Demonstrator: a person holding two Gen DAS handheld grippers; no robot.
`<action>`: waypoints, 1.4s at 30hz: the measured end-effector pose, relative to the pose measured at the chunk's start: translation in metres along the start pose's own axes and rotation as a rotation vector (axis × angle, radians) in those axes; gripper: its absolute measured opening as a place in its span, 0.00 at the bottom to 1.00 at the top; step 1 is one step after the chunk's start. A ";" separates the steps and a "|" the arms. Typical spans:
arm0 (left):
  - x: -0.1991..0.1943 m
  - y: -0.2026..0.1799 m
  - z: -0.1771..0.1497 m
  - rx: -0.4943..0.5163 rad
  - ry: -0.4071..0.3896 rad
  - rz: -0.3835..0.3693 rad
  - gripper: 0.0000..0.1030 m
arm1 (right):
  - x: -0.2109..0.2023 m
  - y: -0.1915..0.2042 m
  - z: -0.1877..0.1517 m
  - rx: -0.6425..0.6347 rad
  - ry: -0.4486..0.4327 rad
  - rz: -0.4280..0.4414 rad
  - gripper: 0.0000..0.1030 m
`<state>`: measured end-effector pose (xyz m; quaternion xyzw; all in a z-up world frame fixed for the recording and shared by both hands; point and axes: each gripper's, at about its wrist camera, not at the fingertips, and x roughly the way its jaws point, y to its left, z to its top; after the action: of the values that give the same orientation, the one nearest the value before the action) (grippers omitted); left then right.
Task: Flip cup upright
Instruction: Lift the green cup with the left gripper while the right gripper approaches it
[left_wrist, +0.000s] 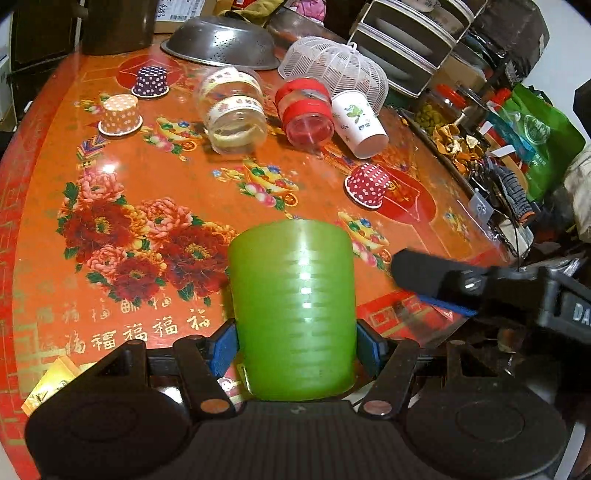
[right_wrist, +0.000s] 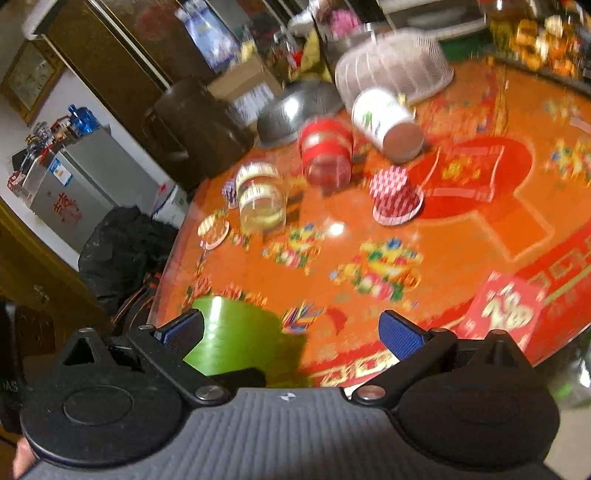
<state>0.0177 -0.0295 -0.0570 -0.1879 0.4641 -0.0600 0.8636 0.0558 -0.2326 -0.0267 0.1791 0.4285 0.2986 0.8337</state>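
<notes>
A translucent green plastic cup (left_wrist: 293, 306) sits between the blue pads of my left gripper (left_wrist: 295, 349), which is shut on it near its narrow end; the wide end points away over the table. My right gripper shows in the left wrist view as a black finger (left_wrist: 424, 273) just right of the cup. In the blurred right wrist view my right gripper (right_wrist: 291, 332) is open and empty, and the green cup (right_wrist: 240, 336) lies beside its left finger.
The round orange floral table (left_wrist: 155, 206) holds two clear jars on their sides (left_wrist: 232, 110) (left_wrist: 306, 110), a tipped white paper cup (left_wrist: 358, 122), upside-down polka-dot cups (left_wrist: 367, 184) (left_wrist: 120, 114) (left_wrist: 151, 81), a metal colander (left_wrist: 221, 40), a white mesh cover (left_wrist: 332, 66) and a red packet (right_wrist: 502, 314).
</notes>
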 end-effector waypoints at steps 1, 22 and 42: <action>0.000 0.000 0.000 0.003 -0.003 -0.004 0.66 | 0.005 0.002 0.002 0.010 0.034 0.007 0.99; -0.005 0.008 -0.007 0.017 -0.011 -0.061 0.66 | 0.070 0.055 0.030 -0.011 0.355 -0.121 0.83; -0.005 0.004 -0.009 0.034 -0.020 -0.044 0.67 | 0.068 0.055 0.026 -0.039 0.320 -0.093 0.74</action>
<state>0.0073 -0.0267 -0.0588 -0.1837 0.4502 -0.0849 0.8697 0.0890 -0.1480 -0.0226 0.0930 0.5580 0.2926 0.7710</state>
